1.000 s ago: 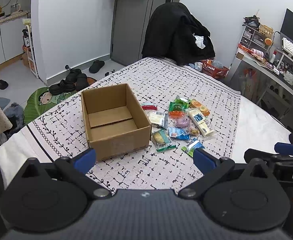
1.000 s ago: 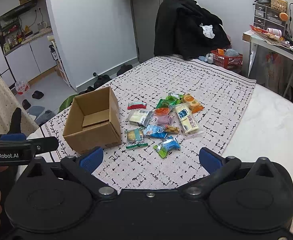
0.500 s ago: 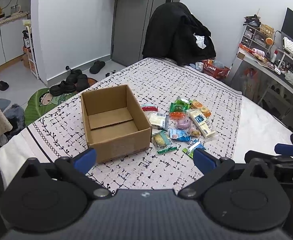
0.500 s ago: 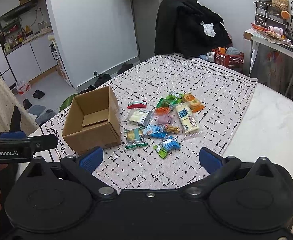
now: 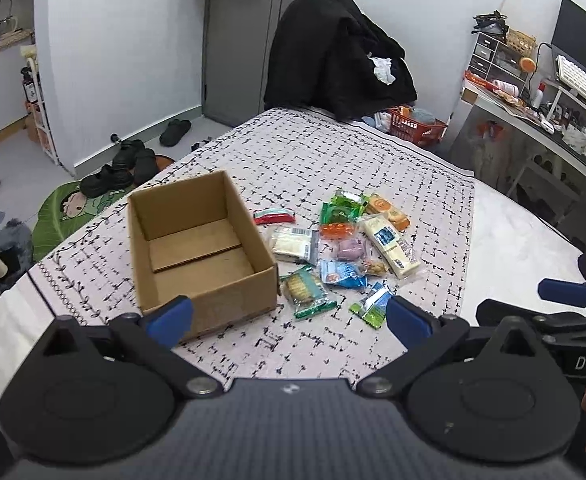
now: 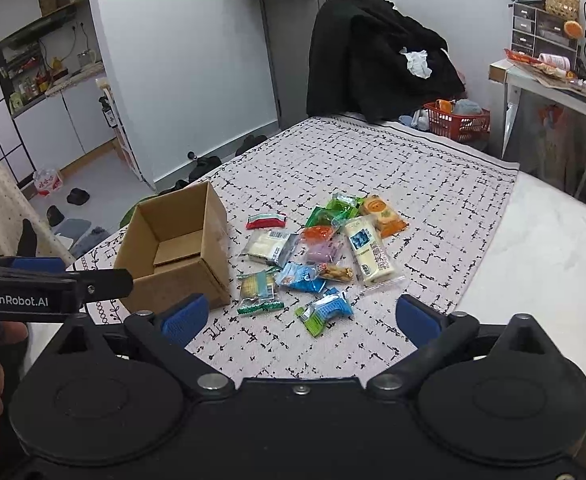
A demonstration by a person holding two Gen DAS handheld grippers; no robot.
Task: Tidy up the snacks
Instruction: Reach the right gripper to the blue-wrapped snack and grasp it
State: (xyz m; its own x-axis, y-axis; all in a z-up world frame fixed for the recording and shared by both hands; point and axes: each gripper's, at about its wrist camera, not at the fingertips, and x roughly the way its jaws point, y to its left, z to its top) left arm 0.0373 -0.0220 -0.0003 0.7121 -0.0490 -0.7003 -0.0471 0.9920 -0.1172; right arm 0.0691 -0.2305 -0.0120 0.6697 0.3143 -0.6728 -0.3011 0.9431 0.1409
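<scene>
- Two wrist views. Left view alone shows the monitor (image 5: 581, 36) and keyboard (image 5: 583, 82) at far right; right view alone shows kitchen shelving (image 6: 33, 60) at far left.
- One cardboard box (image 5: 201, 252), open-topped with nothing inside, stands on the patterned cloth (image 5: 333, 152) near its left border.
- About eleven snack packets (image 6: 321, 248) lie clustered just right of the box, none touching it; bare cloth extends beyond and in front of them.
- Left gripper (image 5: 289, 316): jaws spread, nothing between.
- Right gripper (image 6: 299, 316): jaws spread wide, having just closed slightly; nothing between them.
</scene>
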